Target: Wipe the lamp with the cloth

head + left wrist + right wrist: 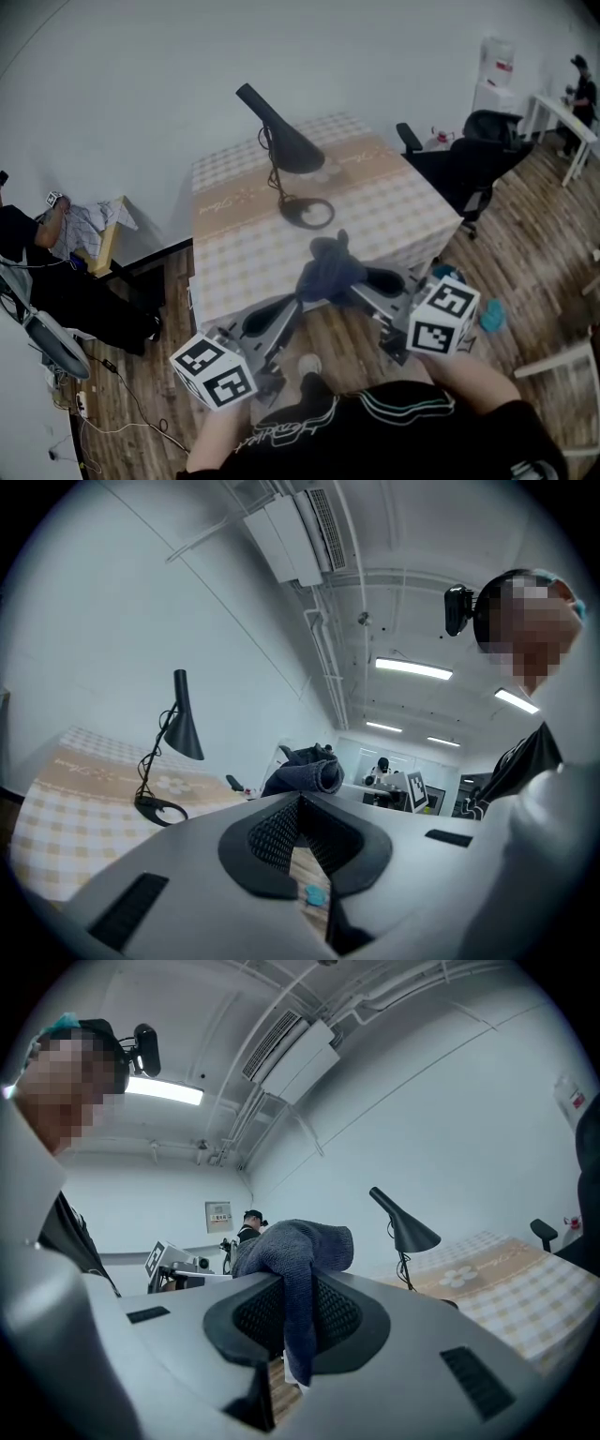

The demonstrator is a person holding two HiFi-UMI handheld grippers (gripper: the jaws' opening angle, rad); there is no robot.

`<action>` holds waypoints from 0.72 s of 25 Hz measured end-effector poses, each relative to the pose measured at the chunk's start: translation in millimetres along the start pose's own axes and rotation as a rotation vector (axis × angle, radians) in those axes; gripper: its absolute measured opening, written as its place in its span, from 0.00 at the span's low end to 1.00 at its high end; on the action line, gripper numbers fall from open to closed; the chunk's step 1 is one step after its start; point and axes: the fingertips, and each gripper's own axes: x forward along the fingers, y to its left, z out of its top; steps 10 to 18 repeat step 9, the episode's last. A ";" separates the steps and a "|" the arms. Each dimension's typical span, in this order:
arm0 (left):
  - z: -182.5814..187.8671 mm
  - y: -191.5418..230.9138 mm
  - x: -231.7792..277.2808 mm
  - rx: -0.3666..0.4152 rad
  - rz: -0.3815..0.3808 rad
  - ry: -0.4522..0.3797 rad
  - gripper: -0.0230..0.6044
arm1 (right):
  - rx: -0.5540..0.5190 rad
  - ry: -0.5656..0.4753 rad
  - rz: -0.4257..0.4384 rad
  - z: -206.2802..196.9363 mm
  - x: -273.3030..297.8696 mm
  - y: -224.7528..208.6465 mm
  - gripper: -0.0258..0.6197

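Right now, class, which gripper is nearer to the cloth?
Right. The right gripper has its jaws clamped on the cloth; the left gripper sits close beside it, jaws together on nothing.

left tool [295,305], right tool [354,286]: grey | cubes [214,372]: black-white markers | top [375,433]: black

My left tool [300,298] and right tool [352,291] sit tip to tip just off the near edge of the tabletop [403,220]. The cloth [328,267] fills the space between them. At 12 o'clock stands the lamp [286,145], the only obstacle on the surface. Its ring base [307,214] sits mid-tabletop, and its shade slants up toward 11 with a cord [266,141] looped by the stem. Bare checked surface lies open at 10 and at 2 o'clock. The wall [141,84] closes the far edge. A black office chair [469,159] crowds the right corner at 2.
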 end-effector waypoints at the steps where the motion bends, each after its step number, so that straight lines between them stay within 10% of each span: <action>1: -0.1 -2.4 -0.7 0.001 0.000 -0.001 0.03 | -0.002 0.000 0.000 0.5 -2.0 1.7 0.13; 18: 0.2 -21.1 -7.8 0.014 -0.007 -0.003 0.03 | -0.013 -0.010 -0.004 3.2 -15.9 14.8 0.13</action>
